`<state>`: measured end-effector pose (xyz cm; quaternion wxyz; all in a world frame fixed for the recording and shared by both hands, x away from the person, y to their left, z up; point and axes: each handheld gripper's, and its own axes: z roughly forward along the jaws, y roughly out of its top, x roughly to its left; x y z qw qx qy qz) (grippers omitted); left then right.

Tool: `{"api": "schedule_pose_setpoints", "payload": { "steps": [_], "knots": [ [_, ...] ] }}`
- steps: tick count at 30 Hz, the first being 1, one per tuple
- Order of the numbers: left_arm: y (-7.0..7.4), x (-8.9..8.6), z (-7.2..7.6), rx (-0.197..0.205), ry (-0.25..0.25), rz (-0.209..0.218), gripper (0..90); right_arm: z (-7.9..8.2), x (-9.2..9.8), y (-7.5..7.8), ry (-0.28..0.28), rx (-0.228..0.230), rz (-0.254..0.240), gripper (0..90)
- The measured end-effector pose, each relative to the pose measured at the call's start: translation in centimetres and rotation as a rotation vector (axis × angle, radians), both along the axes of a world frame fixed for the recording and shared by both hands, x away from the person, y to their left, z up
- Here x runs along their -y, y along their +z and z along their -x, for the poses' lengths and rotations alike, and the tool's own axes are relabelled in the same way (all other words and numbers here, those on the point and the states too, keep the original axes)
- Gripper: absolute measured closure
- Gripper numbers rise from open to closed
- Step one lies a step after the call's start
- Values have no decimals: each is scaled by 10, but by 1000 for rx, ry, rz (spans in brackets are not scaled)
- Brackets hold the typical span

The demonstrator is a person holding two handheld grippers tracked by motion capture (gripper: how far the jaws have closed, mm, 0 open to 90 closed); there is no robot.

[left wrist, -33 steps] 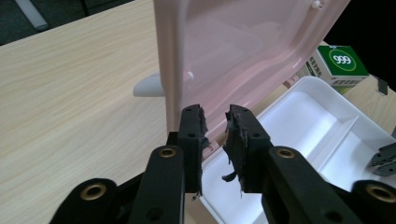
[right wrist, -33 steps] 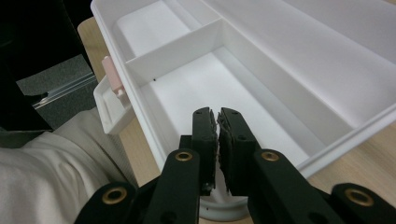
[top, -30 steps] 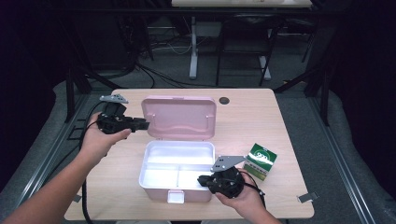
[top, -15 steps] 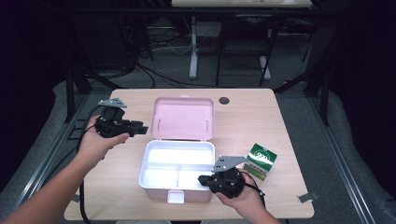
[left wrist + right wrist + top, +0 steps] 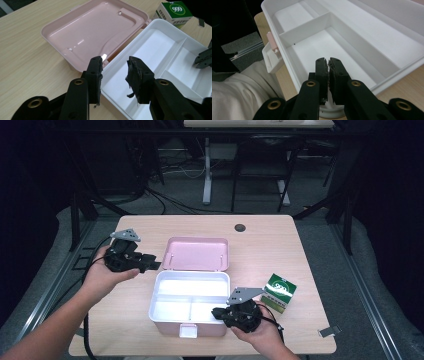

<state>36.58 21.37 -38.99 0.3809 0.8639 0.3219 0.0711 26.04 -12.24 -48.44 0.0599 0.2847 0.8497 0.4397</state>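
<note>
1. Two grippers work at one open lunch box (image 5: 189, 302). The left gripper (image 5: 114, 75) has its fingers parted with nothing between them; they have just been opening wider, and they point at the seam where lid meets tray.
2. The right gripper (image 5: 328, 72) has its fingers pressed together on nothing, poised over the near compartment of the white tray (image 5: 352, 45), close to its front rim.
3. The box sits in the middle of the table (image 5: 310, 245), its pink lid (image 5: 197, 253) thrown back flat and touching the tray's far edge. The tray is bare, split by dividers into one long and two smaller compartments.
4. A pink latch (image 5: 272, 40) juts from the tray's front wall.
5. A small green carton (image 5: 279, 291) stands just beside the tray's right end, near the right hand (image 5: 260, 335).
6. By its look, the box is thin moulded plastic: light, stiff, glossy and likely slippery, so it may skid when pushed. The lid's free far edge seems the best hold for closing it; bracing the tray rim with the other gripper should keep it from sliding.
7. The carton looks light and crushable; grip its broad faces gently.
</note>
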Motion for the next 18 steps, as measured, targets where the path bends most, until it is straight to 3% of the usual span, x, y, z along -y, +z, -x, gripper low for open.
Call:
{"api": "schedule_pose_setpoints", "payload": {
  "steps": [9, 18],
  "knots": [
    [6, 15, 7, 40, -81, -89, 637, 0, 0, 0, -4, -1, -2, 835],
    [9, 28, 8, 41, -163, -169, 650, 2, 0, 3, 4, -7, -13, 817]
  ]
}}
